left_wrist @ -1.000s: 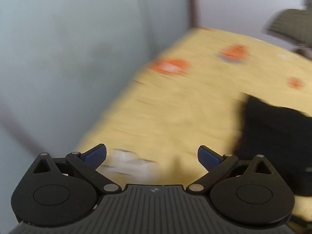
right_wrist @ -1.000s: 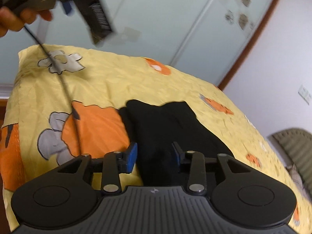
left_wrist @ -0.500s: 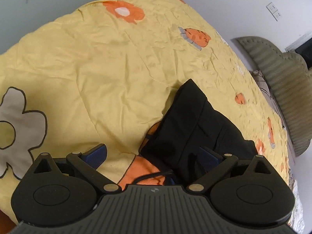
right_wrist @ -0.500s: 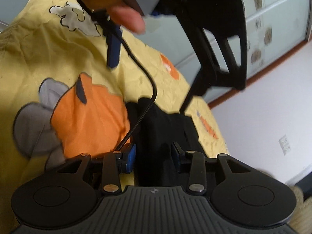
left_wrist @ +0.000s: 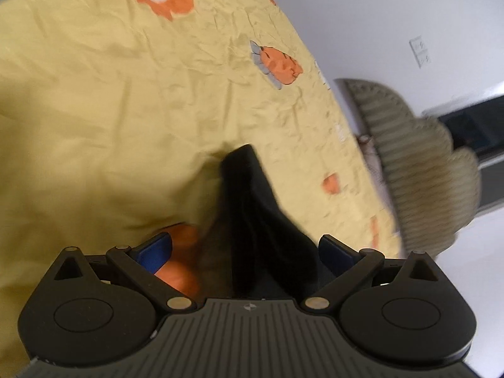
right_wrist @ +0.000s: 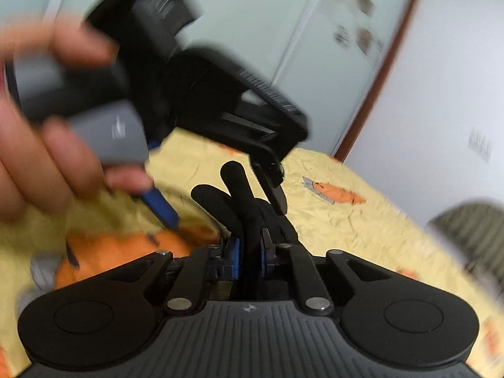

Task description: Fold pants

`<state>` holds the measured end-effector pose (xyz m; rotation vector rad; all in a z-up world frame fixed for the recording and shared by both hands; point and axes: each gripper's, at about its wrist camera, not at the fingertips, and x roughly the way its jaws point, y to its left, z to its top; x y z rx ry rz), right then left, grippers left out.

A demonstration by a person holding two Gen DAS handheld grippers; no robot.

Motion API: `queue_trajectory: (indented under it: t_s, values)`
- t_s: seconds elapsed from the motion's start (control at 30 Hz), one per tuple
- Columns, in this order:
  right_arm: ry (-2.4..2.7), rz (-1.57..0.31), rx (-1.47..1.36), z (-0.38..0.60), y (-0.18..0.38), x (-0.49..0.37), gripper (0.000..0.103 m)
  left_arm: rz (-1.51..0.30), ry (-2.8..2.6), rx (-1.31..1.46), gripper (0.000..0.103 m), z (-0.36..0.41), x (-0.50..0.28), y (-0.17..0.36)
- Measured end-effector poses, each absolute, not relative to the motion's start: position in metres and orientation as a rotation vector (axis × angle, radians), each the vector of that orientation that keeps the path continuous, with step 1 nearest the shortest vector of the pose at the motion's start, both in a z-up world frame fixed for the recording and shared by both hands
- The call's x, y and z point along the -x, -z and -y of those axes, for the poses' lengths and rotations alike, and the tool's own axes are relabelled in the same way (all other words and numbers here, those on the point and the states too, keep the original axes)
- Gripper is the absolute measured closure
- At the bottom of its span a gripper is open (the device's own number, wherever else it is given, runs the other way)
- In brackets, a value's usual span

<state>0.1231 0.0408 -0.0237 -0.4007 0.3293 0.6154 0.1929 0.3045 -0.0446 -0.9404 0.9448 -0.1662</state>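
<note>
The left gripper [left_wrist: 245,253] stands with its jaws wide apart, the blue pads either side of the black pants [left_wrist: 252,220] but pressing on nothing. The pants lie bunched on the yellow bedsheet [left_wrist: 110,94], over an orange flower print [left_wrist: 179,255], their near end drawn up toward the grippers. The right gripper [right_wrist: 249,258] is closing its jaws, and a raised fold of the pants is pinched between the pads. The cloth appears light, soft and limp; it will likely sag and slide wherever unsupported, so a hold at a hem or a doubled edge is judged best. In the right wrist view the person's hand [right_wrist: 41,145] and the left gripper crowd the space above the pants. A ribbed headboard [left_wrist: 419,170] stands beyond the bedsheet, well apart from the pants.
</note>
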Motion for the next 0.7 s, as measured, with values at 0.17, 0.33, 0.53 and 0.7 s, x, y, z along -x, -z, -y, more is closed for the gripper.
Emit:
queue_trajectory:
  t_s: [0.17,0.33,0.53,0.7]
  values:
    - [-0.655,-0.369,0.277,-0.024,0.015,-0.13,0.092,-0.977,0.222,0.983,0.064,-0.285,-0.215,0.048]
    - [-0.735,-0.377,0.243,-0.002,0.012,-0.124,0.091,-0.94,0.153,0.822,0.082,-0.271,-0.209,0.032]
    - [-0.616,-0.457,-0.045,0.058,0.0,-0.157,0.091,-0.819,0.13,0.599,0.083,-0.238,-0.181,-0.003]
    - [-0.644,-0.487,-0.119,0.061,0.008,-0.161,0.09,-0.686,0.113,0.402,0.083,-0.186,-0.145,-0.04]
